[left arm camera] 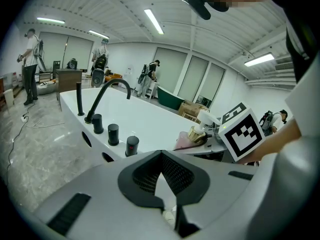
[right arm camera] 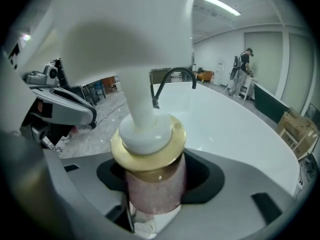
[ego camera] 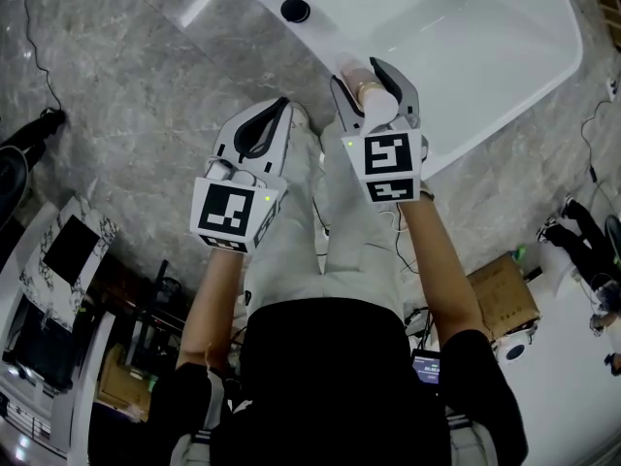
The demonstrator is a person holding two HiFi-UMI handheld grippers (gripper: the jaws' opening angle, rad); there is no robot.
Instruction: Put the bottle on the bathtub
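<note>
A person, seen from above, holds a gripper in each hand at the near rim of a white bathtub. The right tool is clamped around a bottle. Its two jaws press on either side of the pink body, just under a gold collar. The white pump head rises past the jaw tips toward the bathtub. The bottle lies lengthwise between the jaws and sits over the bathtub's flat rim at its near edge. Whether its base touches the rim cannot be told.

The left tool is beside the right one, on the floor side of the bathtub and just short of its rim. Its jaws are drawn together at the tips, with nothing between them.

Farther along the same rim, away from the bottle, stand round black knobs and a curved black tap. Grey marbled floor lies outside the bathtub.
</note>
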